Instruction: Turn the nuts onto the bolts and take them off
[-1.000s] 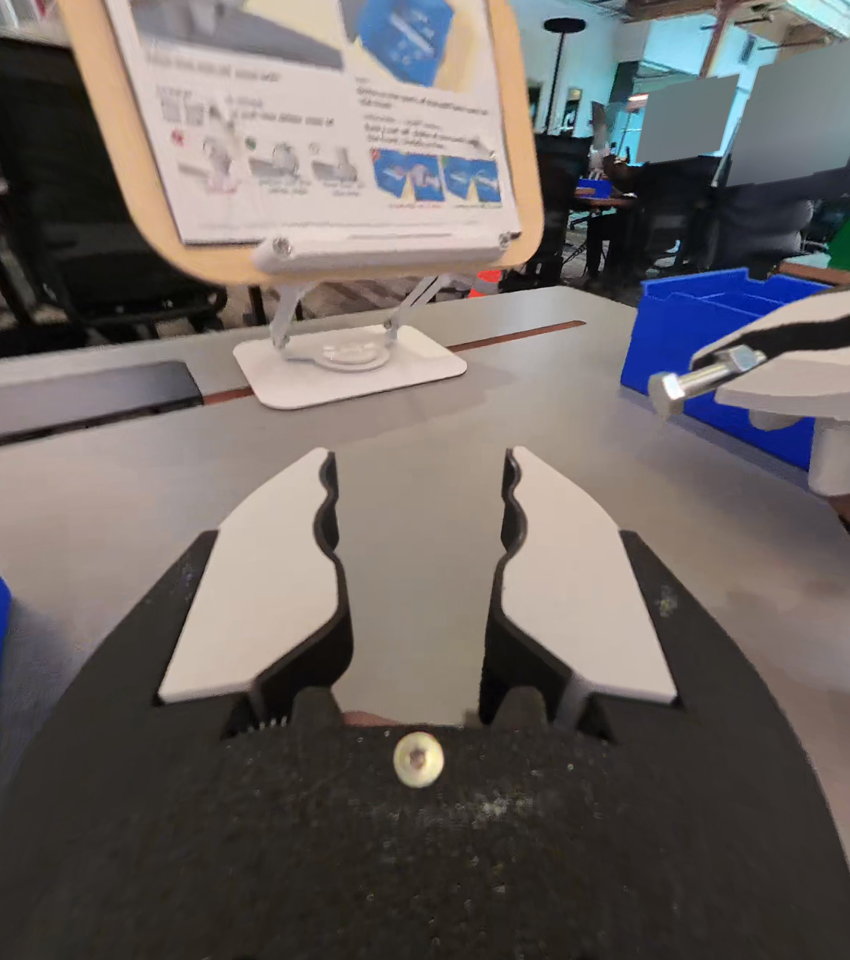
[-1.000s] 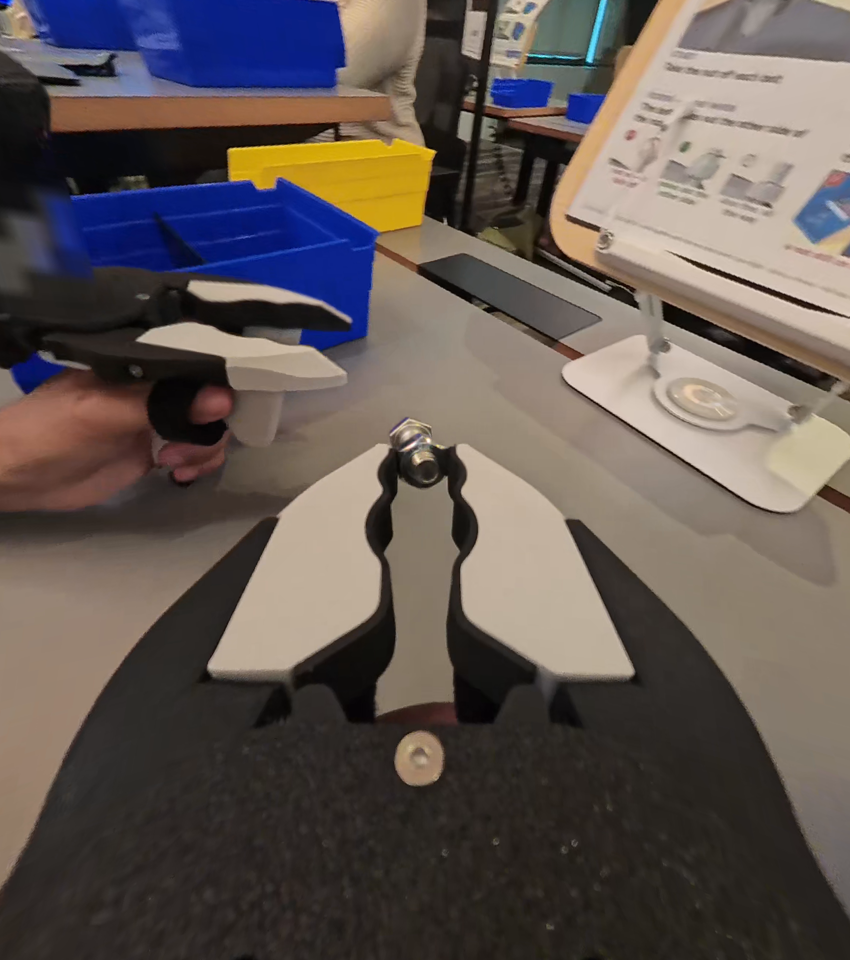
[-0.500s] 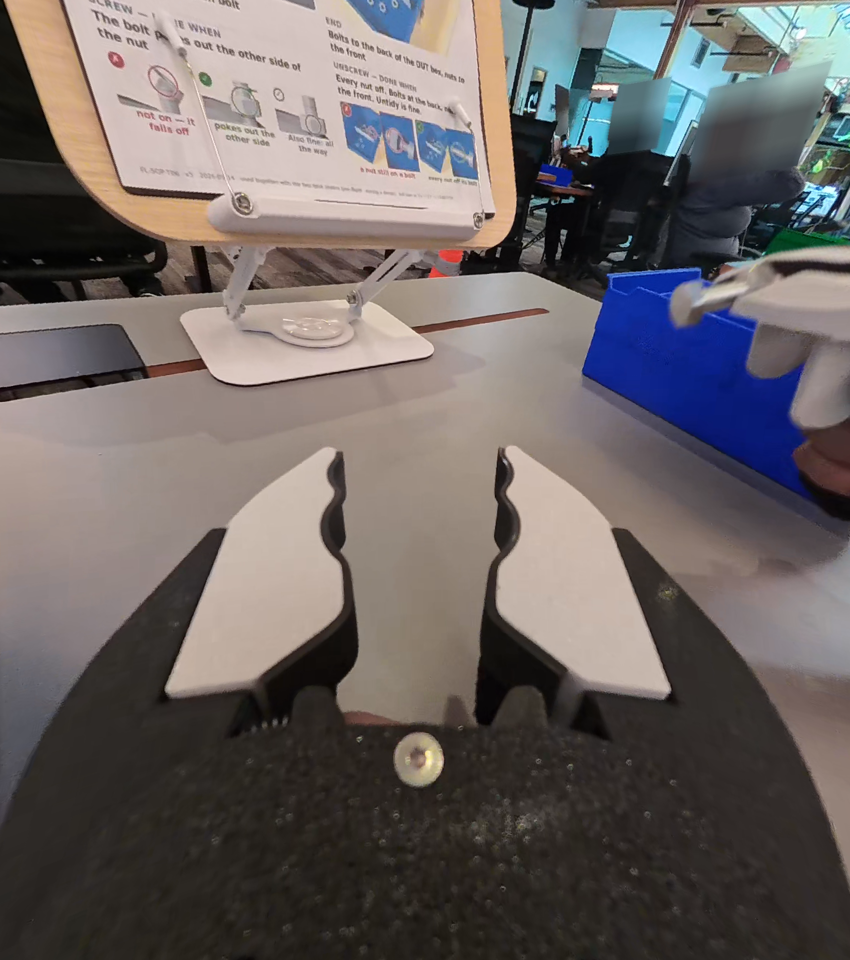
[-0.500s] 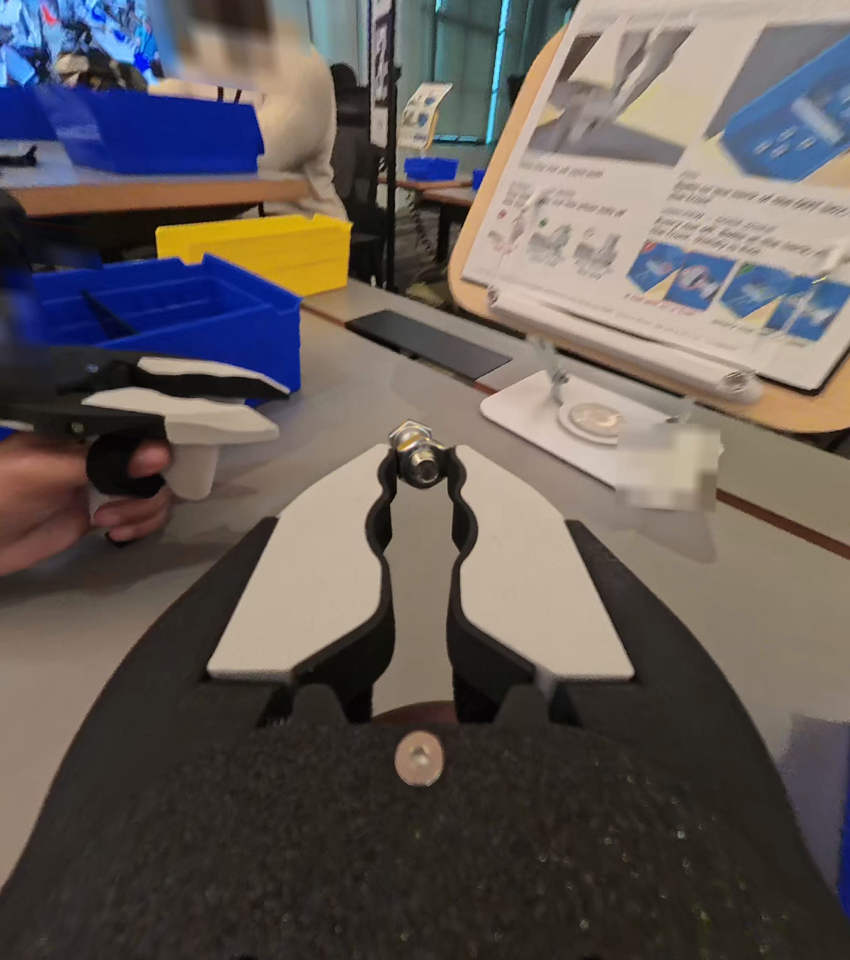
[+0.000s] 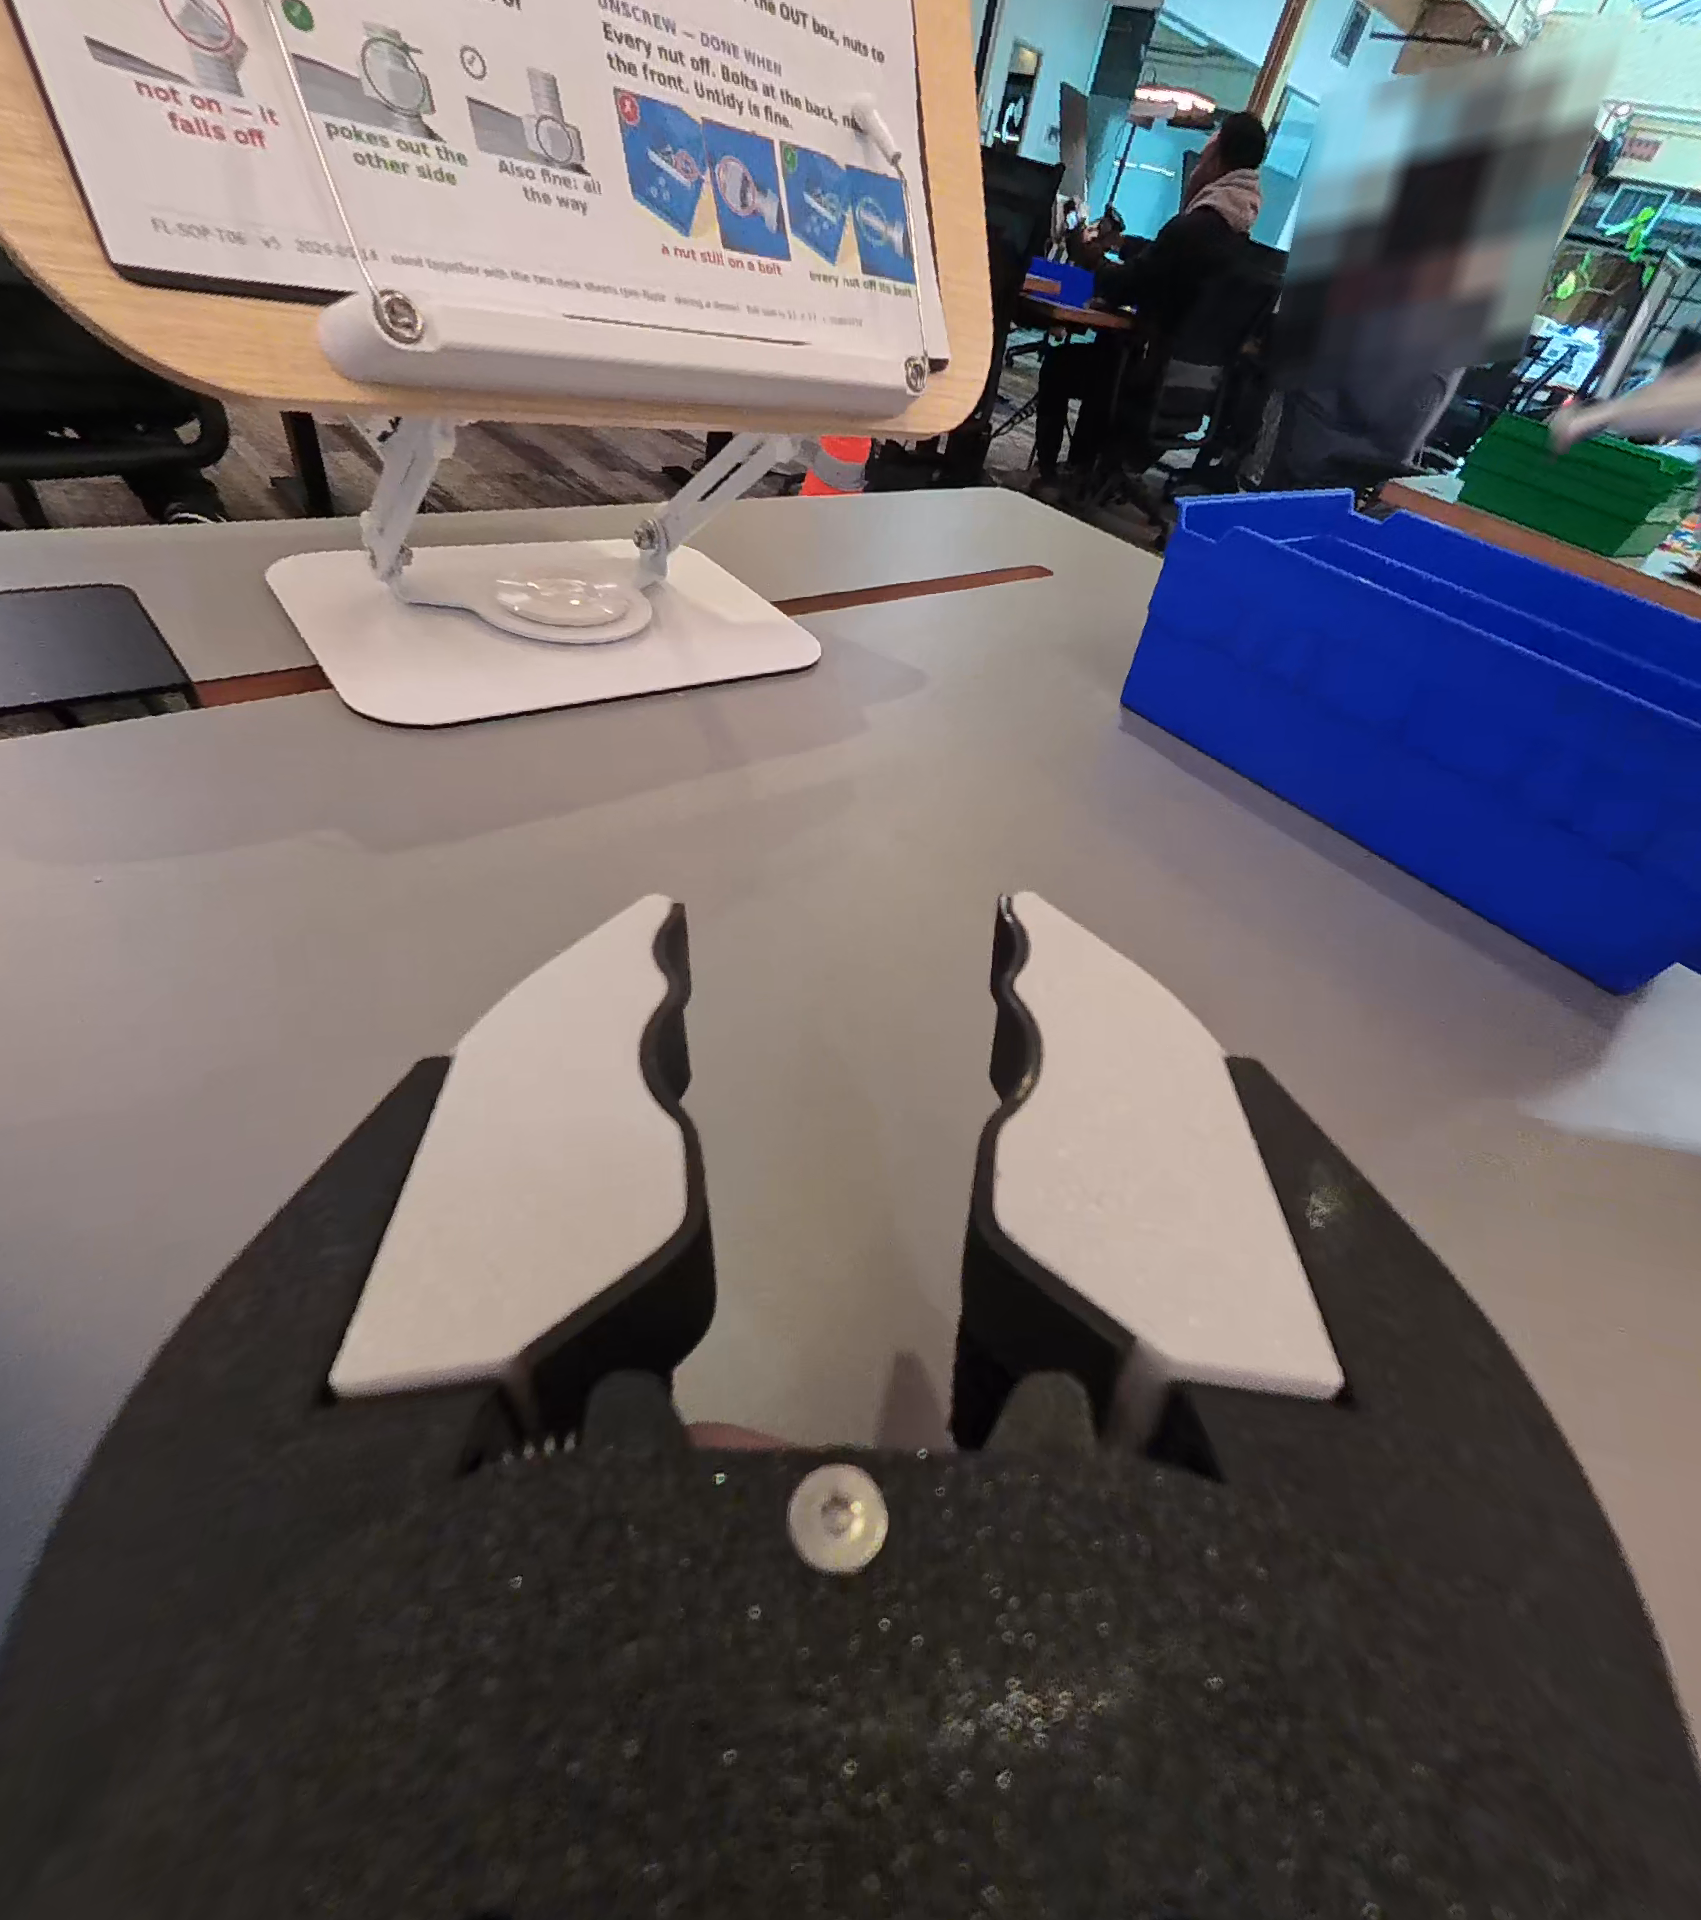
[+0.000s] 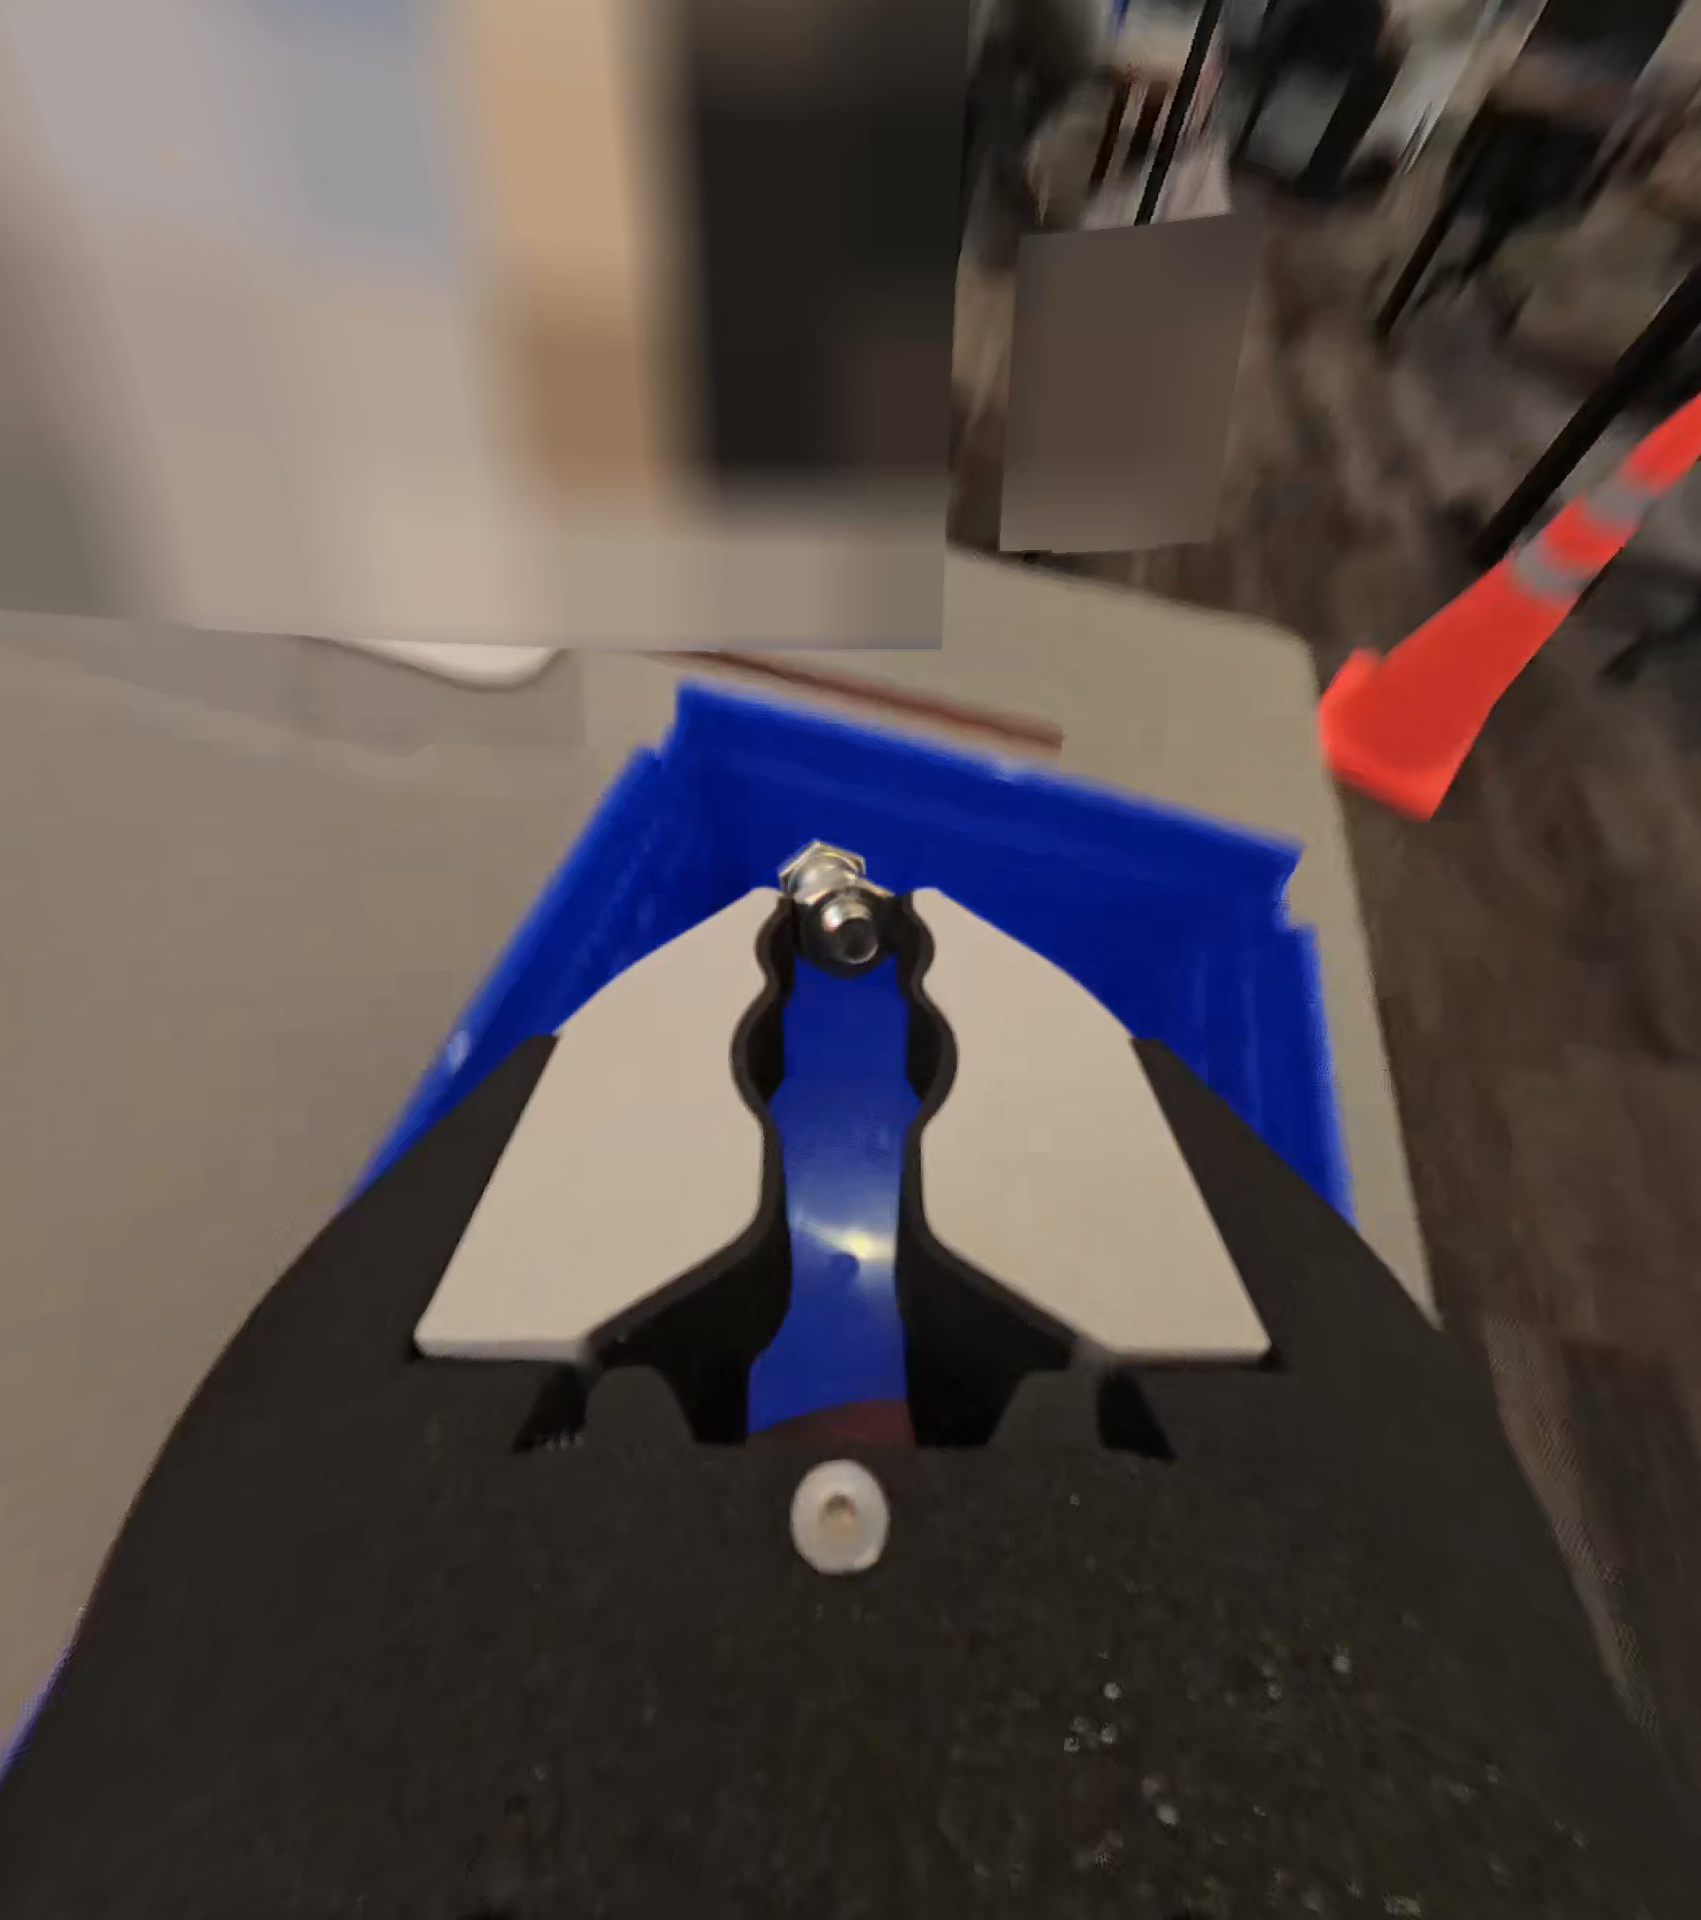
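Observation:
My right gripper [image 6: 841, 914] is shut on a silver bolt with a nut on it [image 6: 830, 899], held at the fingertips above the inside of a blue bin [image 6: 1085, 862]. The right wrist view is blurred by motion. My left gripper [image 5: 841, 920] is open and empty, low over the grey table [image 5: 306, 935]. In the left wrist view the right gripper [image 5: 1698, 416] shows blurred at the far right edge, above the blue bin [image 5: 1448, 727]. I cannot tell what lies in the bin.
A wooden board with an instruction sheet on a white stand [image 5: 545, 623] stands at the back of the table. An orange cone [image 6: 1511, 613] stands on the floor past the table's right edge. Green bins [image 5: 1573, 488] and seated people are behind. Some 40 cm of space lies between my two pairs of fingers.
My right gripper has swung right with the bolt, from over the table to above the blue bin. My left gripper stays open and has turned slightly right.

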